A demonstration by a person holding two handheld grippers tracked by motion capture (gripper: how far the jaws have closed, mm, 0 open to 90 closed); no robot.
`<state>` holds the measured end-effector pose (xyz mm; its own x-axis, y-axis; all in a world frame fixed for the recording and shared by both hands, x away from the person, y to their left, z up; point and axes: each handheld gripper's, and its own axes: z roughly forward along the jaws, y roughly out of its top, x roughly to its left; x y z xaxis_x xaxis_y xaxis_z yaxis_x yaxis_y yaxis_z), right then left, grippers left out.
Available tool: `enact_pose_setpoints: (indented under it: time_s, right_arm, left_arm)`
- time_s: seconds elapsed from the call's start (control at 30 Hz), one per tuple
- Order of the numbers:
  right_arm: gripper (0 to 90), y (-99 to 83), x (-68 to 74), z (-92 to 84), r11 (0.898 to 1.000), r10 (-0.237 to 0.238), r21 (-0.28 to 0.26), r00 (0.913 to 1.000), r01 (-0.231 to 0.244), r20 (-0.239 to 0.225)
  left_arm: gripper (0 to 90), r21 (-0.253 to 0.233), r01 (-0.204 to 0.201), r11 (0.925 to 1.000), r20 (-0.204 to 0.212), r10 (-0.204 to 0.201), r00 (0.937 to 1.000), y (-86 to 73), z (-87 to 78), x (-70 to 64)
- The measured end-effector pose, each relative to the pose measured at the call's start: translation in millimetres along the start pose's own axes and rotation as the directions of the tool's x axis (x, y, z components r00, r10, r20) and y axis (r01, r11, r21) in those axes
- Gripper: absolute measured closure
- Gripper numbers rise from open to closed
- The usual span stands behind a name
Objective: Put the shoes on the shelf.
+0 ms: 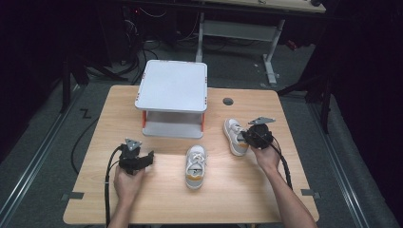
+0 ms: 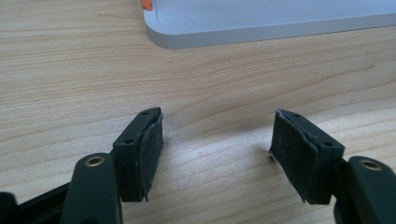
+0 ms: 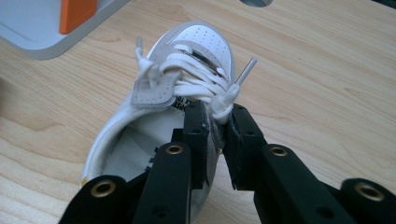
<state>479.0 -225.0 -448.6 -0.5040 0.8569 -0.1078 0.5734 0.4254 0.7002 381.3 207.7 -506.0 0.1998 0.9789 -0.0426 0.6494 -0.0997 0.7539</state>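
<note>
table [image 1: 237, 190]: light wood grain, pale tan
rack [image 1: 173, 85]: pale grey shelves, orange corner posts
shoe right of the rack [image 1: 234, 134]: white, grey panels, white laces, tan-orange heel
shoe in front of the rack [image 1: 196, 166]: white and grey, orange-tan toe end
grippers [image 1: 140, 161] [image 1: 250, 137]: black, brass-coloured screws, grey top plates

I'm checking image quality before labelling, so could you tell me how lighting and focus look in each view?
High view: table lit, surroundings dark. Left gripper view: sharp wood grain, soft shadows under the open left claw. Right gripper view: right claw and shoe sharp, no glare.
</note>
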Motion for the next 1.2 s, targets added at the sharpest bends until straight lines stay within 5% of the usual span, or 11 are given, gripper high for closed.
enact_pose_setpoints:
  time_s: [0.3,0.53,0.9,1.2]
  right_arm:
    - [80.5,-4.7,-0.9,-8.5,1.0,0.02,-0.006,0.9998,-0.02,-0.004]
    - [80.5,-19.6,6.9,-35.3,0.999,0.017,-0.049,0.9997,-0.017,-0.015]
    - [80.4,-48.4,57.3,-66.9,0.993,-0.119,-0.021,0.9928,0.119,-0.012]
    - [80.2,-41.7,93.8,-58.0,0.984,-0.181,0.004,0.9835,0.181,0.003]
  left_arm:
    - [34.4,0.001,-0.002,1.0,-0.001,0.002,1.0,0.1,0.0,0.0]
    - [33.8,-0.003,0.004,1.0,0.007,-0.004,1.0,0.0,0.1,0.5]
    - [33.8,0.0,0.002,1.0,0.002,-0.002,1.0,0.0,0.1,0.0]
    - [33.8,0.001,-0.001,1.0,0.0,0.001,1.0,0.1,0.1,-0.2]
